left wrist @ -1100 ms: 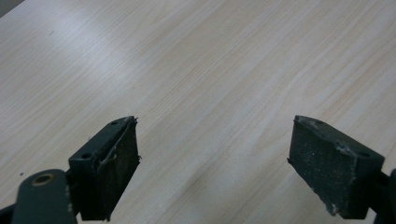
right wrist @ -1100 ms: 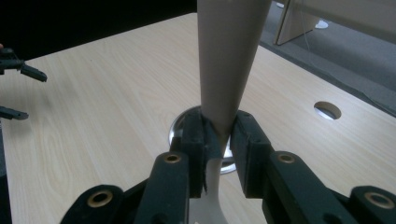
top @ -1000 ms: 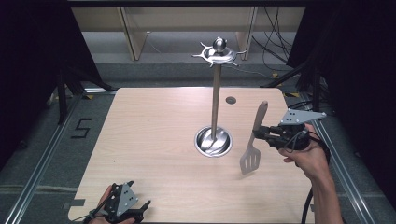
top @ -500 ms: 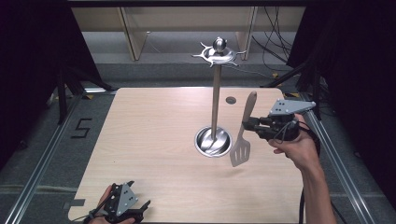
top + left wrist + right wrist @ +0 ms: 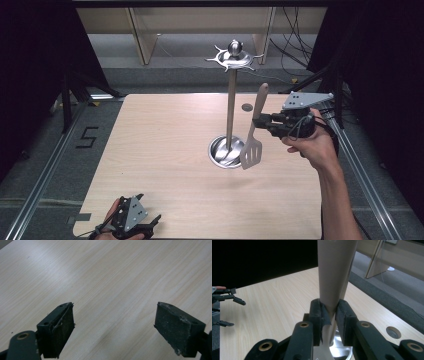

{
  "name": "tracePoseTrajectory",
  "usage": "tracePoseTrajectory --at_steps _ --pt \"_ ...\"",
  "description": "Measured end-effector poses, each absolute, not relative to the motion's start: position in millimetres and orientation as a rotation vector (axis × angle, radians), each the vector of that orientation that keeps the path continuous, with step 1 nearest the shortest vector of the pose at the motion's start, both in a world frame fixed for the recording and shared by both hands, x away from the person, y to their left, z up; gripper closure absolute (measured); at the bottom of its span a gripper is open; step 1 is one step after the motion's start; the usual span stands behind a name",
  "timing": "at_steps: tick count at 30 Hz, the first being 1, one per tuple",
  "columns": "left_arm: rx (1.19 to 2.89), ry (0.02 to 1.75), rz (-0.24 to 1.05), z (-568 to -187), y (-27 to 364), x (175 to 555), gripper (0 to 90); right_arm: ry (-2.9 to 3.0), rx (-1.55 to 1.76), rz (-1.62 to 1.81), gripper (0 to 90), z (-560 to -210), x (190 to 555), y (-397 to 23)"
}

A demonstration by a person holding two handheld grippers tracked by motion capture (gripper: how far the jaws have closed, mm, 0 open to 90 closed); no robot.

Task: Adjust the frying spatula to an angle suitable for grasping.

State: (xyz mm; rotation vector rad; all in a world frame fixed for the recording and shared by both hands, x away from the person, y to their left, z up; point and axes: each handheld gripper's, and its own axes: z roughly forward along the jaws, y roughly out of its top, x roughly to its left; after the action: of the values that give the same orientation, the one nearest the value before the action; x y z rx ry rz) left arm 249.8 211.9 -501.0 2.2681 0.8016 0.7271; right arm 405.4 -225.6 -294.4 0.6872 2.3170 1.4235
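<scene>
A slotted spatula [image 5: 251, 150] with a beige handle [image 5: 335, 270] hangs upright, blade down, just right of a tall metal stand [image 5: 230, 110]. The stand has a ring of hooks at its top [image 5: 234, 56] and a round base [image 5: 220, 152] on the wooden table [image 5: 165, 150]. My right gripper [image 5: 261, 121] is shut on the spatula's handle, with both pads [image 5: 323, 315] pressing on it above the blade. My left gripper [image 5: 150, 225] rests at the table's near left corner, its jaws wide apart over bare wood [image 5: 113, 322].
A small round hole [image 5: 247, 107] is in the table behind the spatula. Metal rails [image 5: 45, 170] run along both sides of the table. Wooden furniture legs and cables lie beyond the far edge. The left gripper [image 5: 227, 305] shows far off in the right gripper view.
My right gripper has carried the spatula up and leftward, closer to the stand's pole. The left gripper has kept still.
</scene>
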Motion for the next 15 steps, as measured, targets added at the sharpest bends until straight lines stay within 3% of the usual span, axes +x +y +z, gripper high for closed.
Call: tracePoseTrajectory --at_steps 15 --pt "2.269 0.8 0.725 -501.1 211.8 250.0 15.0 2.328 0.664 1.41 76.3 -278.1 417.1 -216.7"
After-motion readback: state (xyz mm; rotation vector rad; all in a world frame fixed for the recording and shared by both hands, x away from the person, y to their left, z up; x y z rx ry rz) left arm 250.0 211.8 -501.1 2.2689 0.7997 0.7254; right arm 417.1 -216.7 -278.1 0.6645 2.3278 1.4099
